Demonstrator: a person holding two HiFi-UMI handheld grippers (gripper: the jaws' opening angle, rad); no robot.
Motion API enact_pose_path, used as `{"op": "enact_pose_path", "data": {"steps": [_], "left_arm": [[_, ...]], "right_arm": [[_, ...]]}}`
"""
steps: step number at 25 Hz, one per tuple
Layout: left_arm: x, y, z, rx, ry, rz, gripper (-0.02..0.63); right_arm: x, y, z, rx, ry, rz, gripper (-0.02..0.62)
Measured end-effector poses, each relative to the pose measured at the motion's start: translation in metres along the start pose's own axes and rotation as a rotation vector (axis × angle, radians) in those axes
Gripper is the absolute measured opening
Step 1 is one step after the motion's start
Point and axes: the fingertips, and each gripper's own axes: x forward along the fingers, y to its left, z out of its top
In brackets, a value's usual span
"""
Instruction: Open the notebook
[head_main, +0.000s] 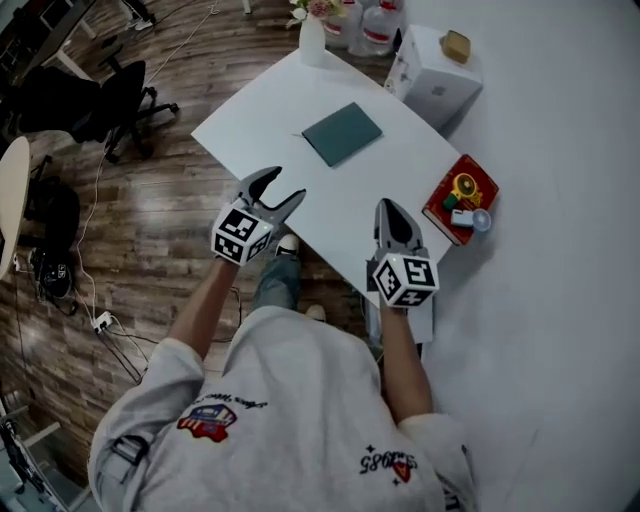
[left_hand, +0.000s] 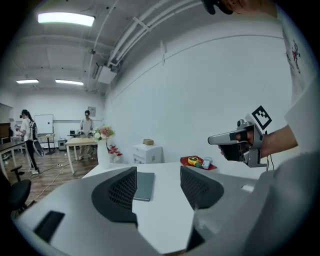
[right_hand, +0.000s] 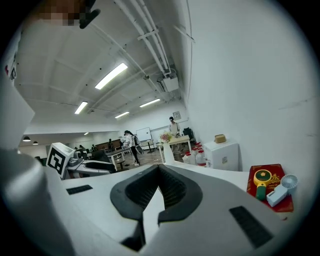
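So, notebook: we see a thin grey-green closed notebook (head_main: 342, 133) lying flat near the middle of the white rectangular table (head_main: 250, 120), its cover down and touched by neither tool.
Left gripper: our left gripper (head_main: 285, 183) hangs over the table's near edge, well short of the notebook; its two dark ribbed jaws are spread, with only bare tabletop between them. In its own view the notebook (left_hand: 144, 186) shows past the left-hand jaw.
Right gripper: our right gripper (head_main: 388, 205) is held over the near edge too, toward the wall side; its jaws are pressed together at the tips and pinch nothing (right_hand: 159, 167).
Spacing: the two tools are well apart from each other, with the notebook beyond them.
Red box: a flat red box (head_main: 460, 195) with a yellow round item on top lies at the table's wall-side edge, near the right gripper.
Vase: a white vase of flowers (head_main: 312, 35) stands at the far corner.
Cabinet: a small white cabinet (head_main: 435, 80) stands against the wall, just past the table.
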Motion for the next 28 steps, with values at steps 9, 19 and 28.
{"op": "enact_pose_path", "data": {"steps": [9,19,28], "left_arm": [[0.129,0.072,-0.005,0.093,0.082,-0.218,0.257],[0.198,0.119,-0.042,0.205,0.18,-0.409,0.246],[0.211,0.114,-0.068,0.306,0.226,-0.538,0.238]], "right_arm": [[0.087,-0.055,0.016,0.038,0.024,-0.191,-0.003],[0.145,-0.075,0.009,0.074,0.053,-0.347,-0.003],[0.141,-0.077,0.006,0.099,0.02,-0.46,-0.003]]}}
